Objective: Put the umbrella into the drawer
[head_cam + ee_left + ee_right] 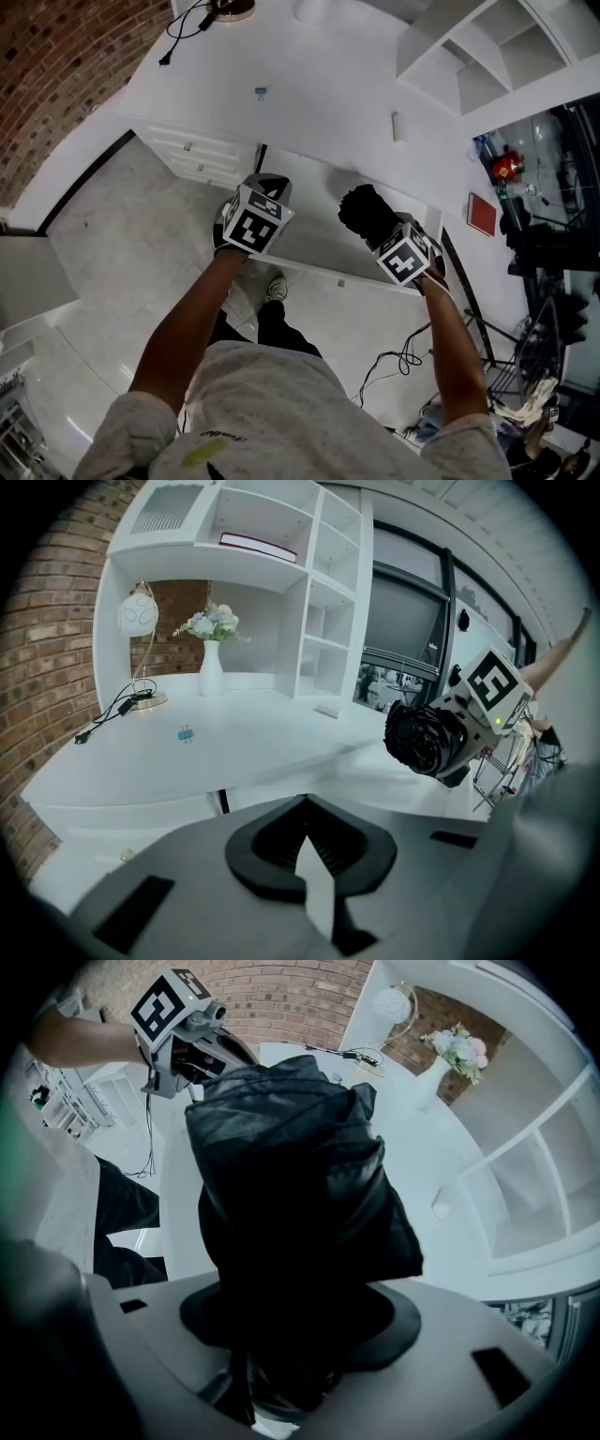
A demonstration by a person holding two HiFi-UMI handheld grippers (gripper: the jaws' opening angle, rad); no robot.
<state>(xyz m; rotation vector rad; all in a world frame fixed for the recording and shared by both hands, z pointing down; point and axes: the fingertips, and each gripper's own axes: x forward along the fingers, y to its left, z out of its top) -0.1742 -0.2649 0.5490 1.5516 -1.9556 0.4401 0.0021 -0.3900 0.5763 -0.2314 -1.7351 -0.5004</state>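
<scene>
The folded black umbrella (367, 214) is clamped in my right gripper (389, 236), which is shut on it. It hangs over the open white drawer (314, 246), whose front panel with a small knob (340, 281) faces me. In the right gripper view the umbrella (291, 1176) fills the middle and hides the jaws. The left gripper view shows the umbrella (424, 738) off to the right, held above the drawer. My left gripper (267, 184) hovers at the drawer's left end, about a hand's width from the umbrella. Its jaws look shut and hold nothing (305, 841).
The white desk (309, 84) carries a lamp (139, 619), a vase of flowers (210, 647), a small blue clip (186, 733) and a black cable (187, 21). Shelves (328, 621) rise at the back. Closed drawers (202, 155) lie left; my feet (275, 289) and floor cables (398, 361) are below.
</scene>
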